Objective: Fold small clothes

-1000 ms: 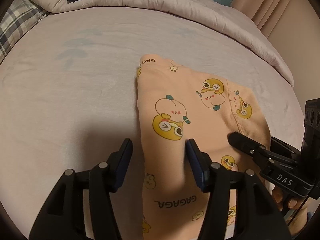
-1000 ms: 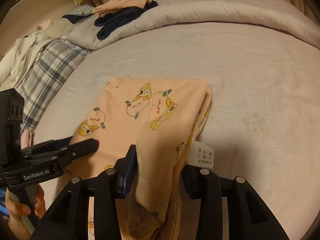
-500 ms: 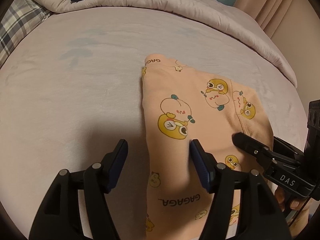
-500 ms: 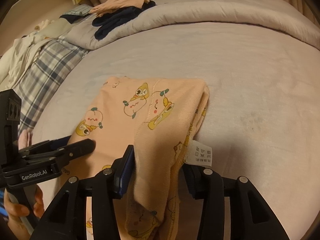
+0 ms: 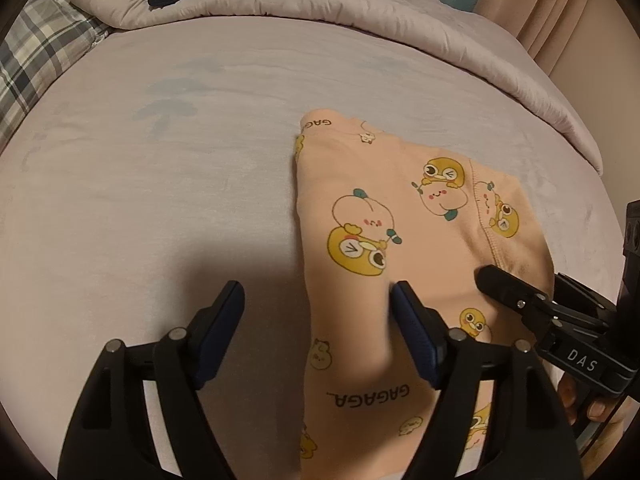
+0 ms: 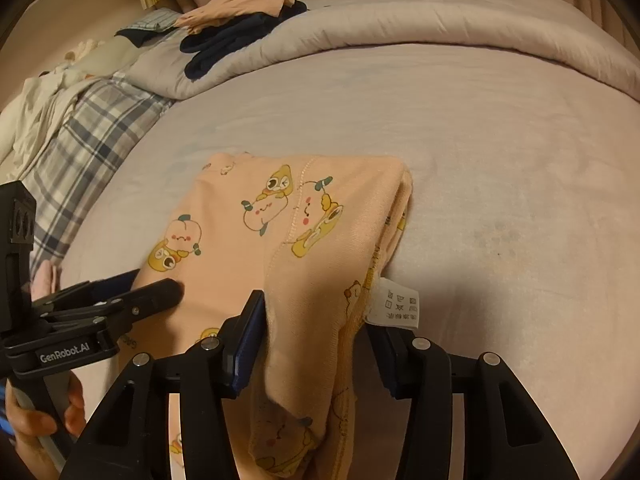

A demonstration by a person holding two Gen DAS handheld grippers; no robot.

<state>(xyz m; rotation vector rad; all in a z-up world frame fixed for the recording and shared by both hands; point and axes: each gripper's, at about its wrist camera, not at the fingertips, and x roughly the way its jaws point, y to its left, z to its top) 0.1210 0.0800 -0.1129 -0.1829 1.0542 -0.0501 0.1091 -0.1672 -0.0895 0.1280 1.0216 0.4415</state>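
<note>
A peach child's garment (image 5: 384,216) printed with yellow cartoon figures lies folded on the pale bed sheet (image 5: 160,184). My left gripper (image 5: 316,312) is open, straddling the garment's left folded edge near its front end. My right gripper (image 6: 316,320) stands with jaws wide apart around a bunched fold of the same garment (image 6: 280,240), whose white care label (image 6: 396,304) hangs by the right finger. The cloth drapes over the gap; no clamping shows. Each gripper shows in the other's view: the right gripper (image 5: 516,296), the left gripper (image 6: 132,300).
A rolled quilt (image 6: 400,20) lines the far side of the bed. Dark and peach clothes (image 6: 240,28) lie piled on it at the back left. A plaid cloth (image 6: 80,148) and white fabric lie at the left edge. Curtains hang behind.
Both grippers drew back slightly toward me, so the garment sits a little farther in both views. The left jaws opened a bit wider. The garment kept its shape.
</note>
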